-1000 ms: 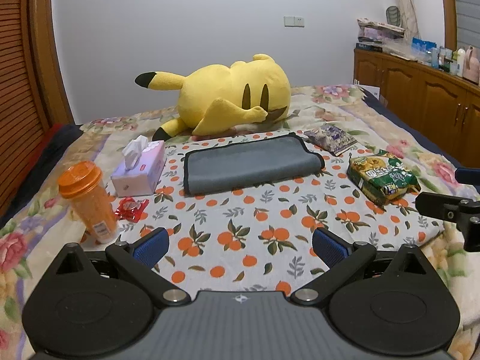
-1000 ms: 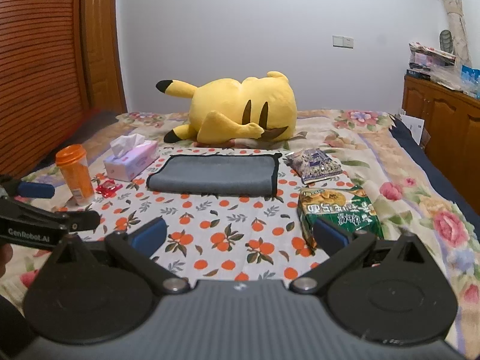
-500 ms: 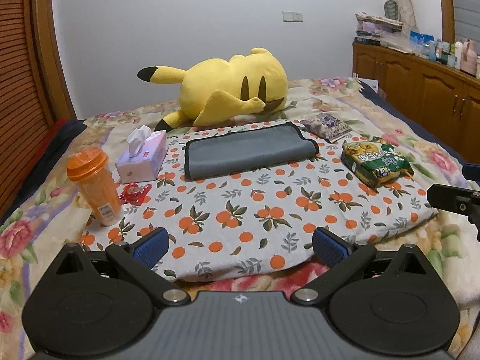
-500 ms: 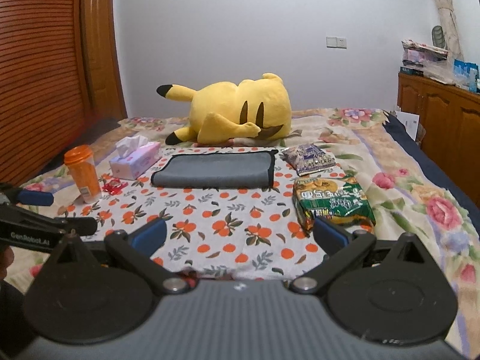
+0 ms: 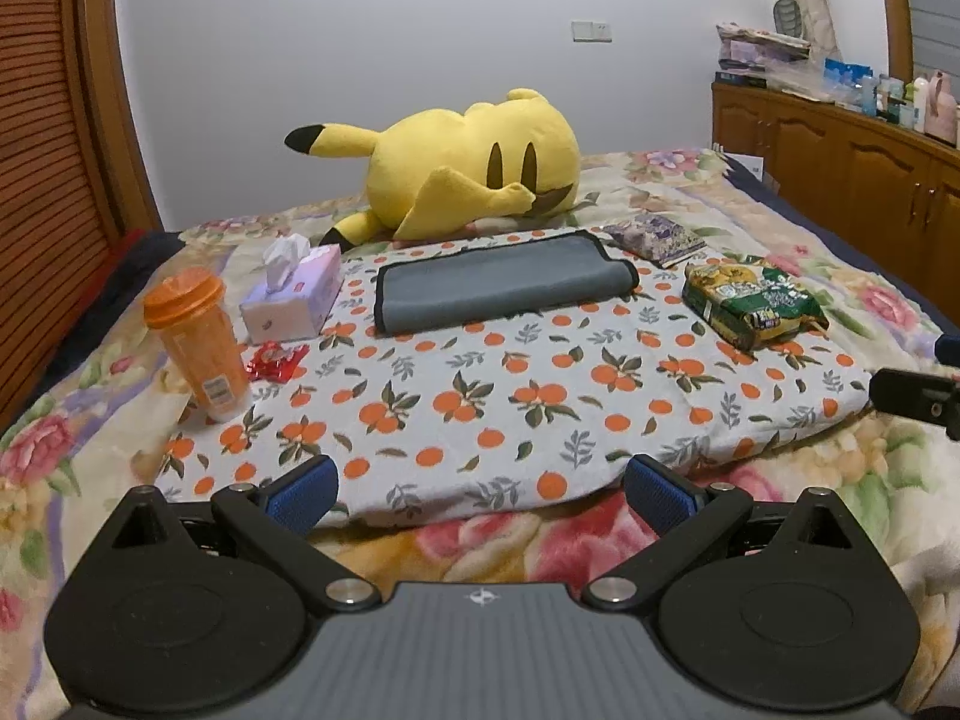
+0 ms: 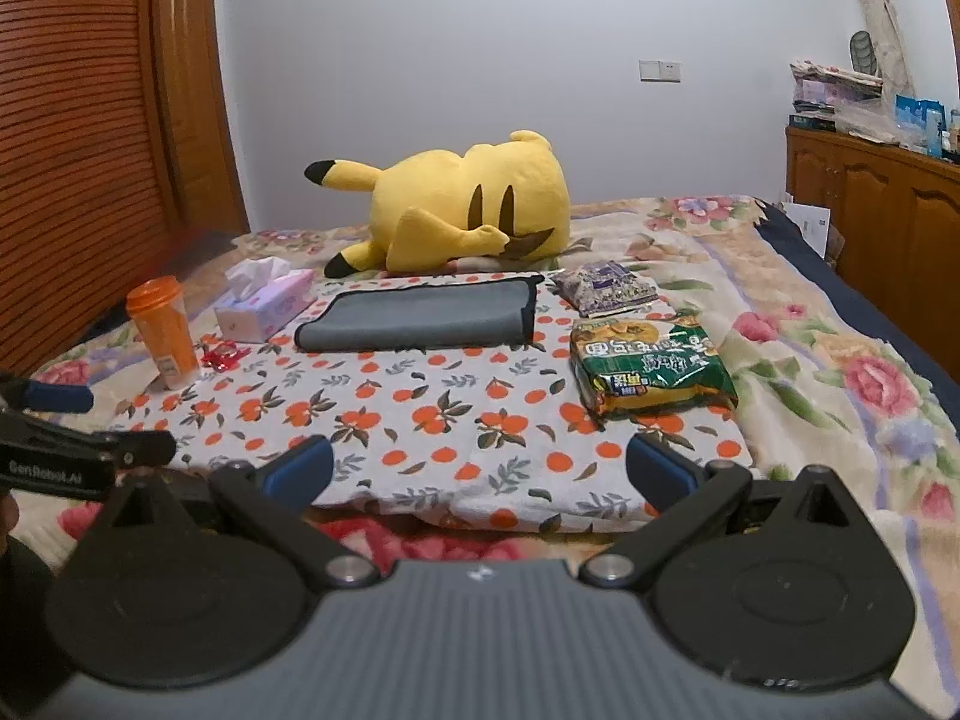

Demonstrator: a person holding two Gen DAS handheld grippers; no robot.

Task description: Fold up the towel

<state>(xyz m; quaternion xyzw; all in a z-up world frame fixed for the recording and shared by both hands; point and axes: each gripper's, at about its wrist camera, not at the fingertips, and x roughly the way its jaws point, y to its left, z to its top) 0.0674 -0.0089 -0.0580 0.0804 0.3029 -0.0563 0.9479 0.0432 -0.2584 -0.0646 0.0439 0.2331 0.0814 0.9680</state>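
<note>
"GenRobot.AI" stands in pale letters on the black body of the left gripper (image 6: 90,420), at the left edge of the right wrist view. The green snack bag (image 6: 651,369) carries large Chinese characters, too distorted to read here

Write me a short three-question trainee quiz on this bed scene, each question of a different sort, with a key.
1. True or false: the grey towel with black trim lies folded on the orange-print cloth.
2. Multiple choice: what stands nearest the orange lidded plastic cup? A) green snack bag B) pink tissue box C) purple snack packet
3. Fill in: both the left gripper and right gripper are ____ and hold nothing.

Key: 1 true; 2 B; 3 open
</note>
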